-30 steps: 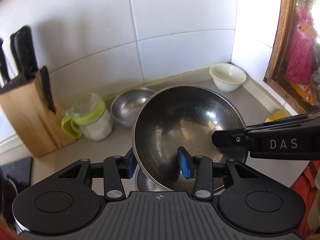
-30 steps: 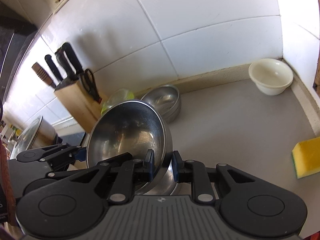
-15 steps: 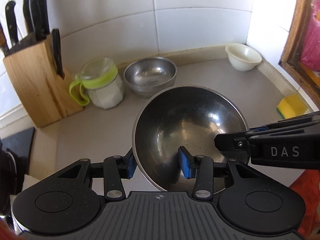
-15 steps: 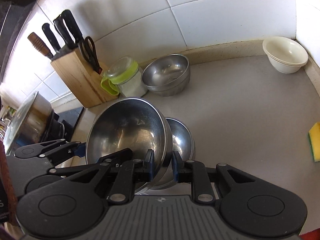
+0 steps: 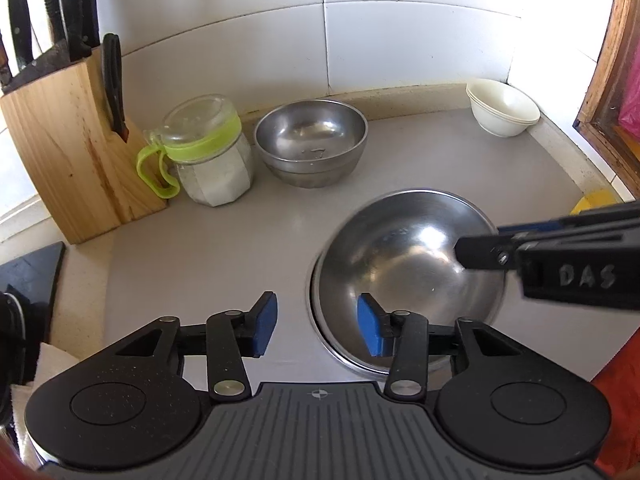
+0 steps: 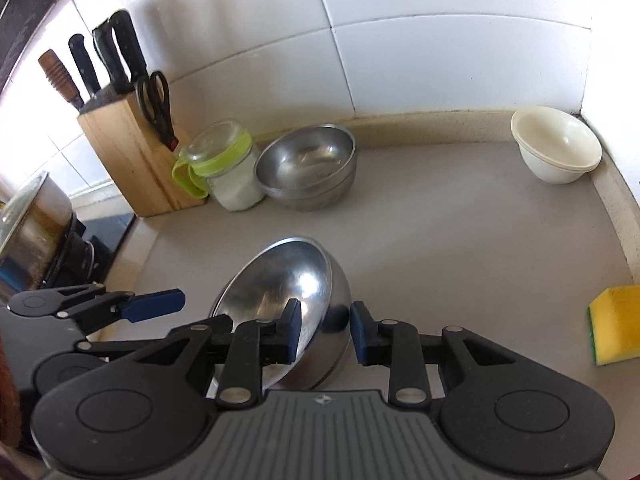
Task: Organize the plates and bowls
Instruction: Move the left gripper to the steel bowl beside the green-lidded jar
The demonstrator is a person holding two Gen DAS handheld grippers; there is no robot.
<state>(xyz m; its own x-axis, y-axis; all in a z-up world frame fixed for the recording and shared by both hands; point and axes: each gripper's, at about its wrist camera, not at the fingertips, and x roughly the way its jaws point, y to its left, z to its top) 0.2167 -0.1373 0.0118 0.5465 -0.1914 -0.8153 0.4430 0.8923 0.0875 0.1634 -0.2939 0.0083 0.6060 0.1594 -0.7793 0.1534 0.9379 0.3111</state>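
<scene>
A large steel bowl point(image 5: 404, 264) rests nested in another steel bowl on the grey counter; it also shows in the right wrist view point(image 6: 280, 292). My left gripper point(image 5: 316, 326) is open, its right pad inside the bowl's near rim, its left pad over the counter. My right gripper point(image 6: 324, 332) is open with its jaws on either side of the bowl's right rim, not pressing it. A stack of smaller steel bowls point(image 5: 312, 142) stands at the back by the wall. Stacked cream bowls point(image 5: 502, 108) sit in the back right corner.
A wooden knife block point(image 5: 68, 148) and a glass jar with a green lid point(image 5: 210, 152) stand at the back left. A yellow sponge point(image 6: 616, 324) lies at the right. A lidded pot point(image 6: 28, 224) sits on the stove at the left. A wooden window frame point(image 5: 616, 80) borders the right side.
Both grippers were shut on the large bowl's rim and held it tilted in the air. The bowl came down into the lower bowl, and both grippers have opened.
</scene>
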